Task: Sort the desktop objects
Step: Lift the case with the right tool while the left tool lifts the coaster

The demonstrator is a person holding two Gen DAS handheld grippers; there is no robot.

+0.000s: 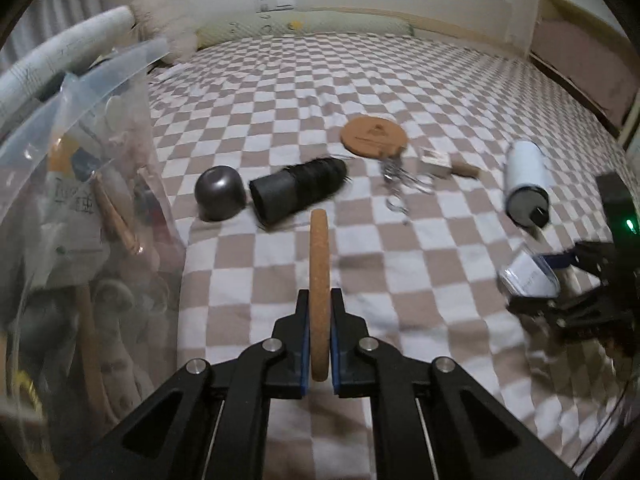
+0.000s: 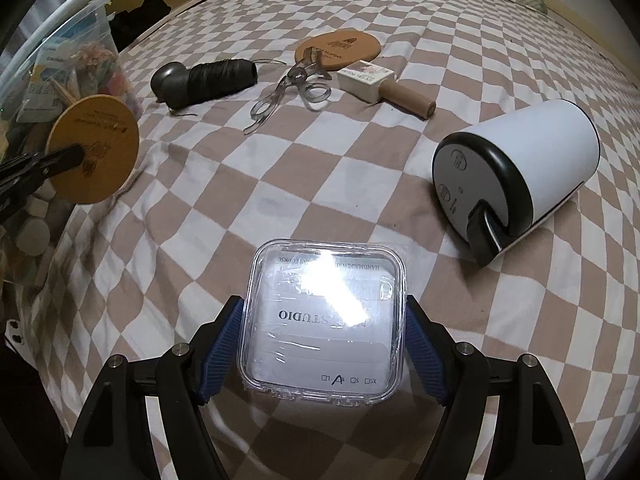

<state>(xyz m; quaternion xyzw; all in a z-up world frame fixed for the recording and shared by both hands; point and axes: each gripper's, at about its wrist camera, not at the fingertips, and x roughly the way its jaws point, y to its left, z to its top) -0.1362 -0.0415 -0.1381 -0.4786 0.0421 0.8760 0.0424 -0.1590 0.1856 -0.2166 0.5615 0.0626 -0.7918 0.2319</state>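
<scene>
My left gripper [image 1: 320, 312] is shut on a cork coaster [image 1: 319, 280], held on edge above the checkered bedspread; it also shows in the right wrist view [image 2: 94, 148], close to the clear storage bin [image 2: 60, 60]. My right gripper [image 2: 324, 320] is shut on a clear plastic box [image 2: 324, 316] with a white label, held above the bed; it shows in the left wrist view [image 1: 528, 280]. On the bed lie a second cork coaster [image 1: 374, 137], a black thread spool [image 1: 300, 192], a dark grey dome [image 1: 219, 197], clear scissors [image 2: 288, 84], a bottle with a wooden cap [image 2: 384, 86] and a white cylinder device [image 2: 520, 172].
The clear bin [image 1: 80, 200] at the left holds several small items. A bolster pillow [image 1: 304, 24] lies along the far edge of the bed. Wooden furniture [image 1: 580, 60] stands at the far right.
</scene>
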